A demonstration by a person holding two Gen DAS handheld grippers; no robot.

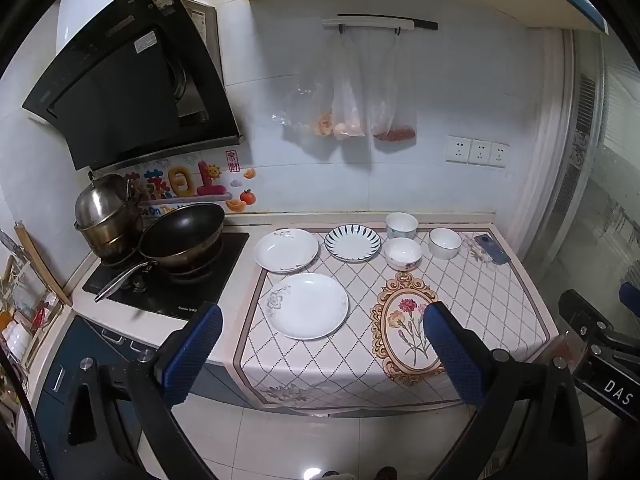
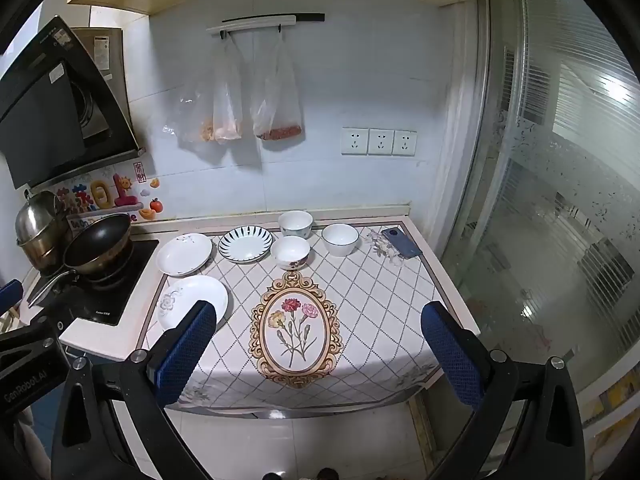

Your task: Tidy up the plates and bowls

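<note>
On the far left a black wok (image 1: 182,236) sits on a dark glass hob. The tabletop (image 2: 384,300) wears a glossy cloth with diamond lattice and an oval flower medallion. Near its left edge lies a glazed white plate (image 1: 307,305) with grey flower print; behind it a second white plate (image 1: 285,250). Along the back edge stand a blue-striped plate (image 1: 352,242), then three round white bowls: one (image 1: 401,225) rearmost, one (image 1: 403,253) before it, one (image 1: 445,242) rightward. A blue phone (image 1: 493,249) lies at the back right corner. The left claw (image 1: 322,354) and right claw (image 2: 318,354), blue textured pads, are spread wide, holding nothing, off the front edge.
</note>
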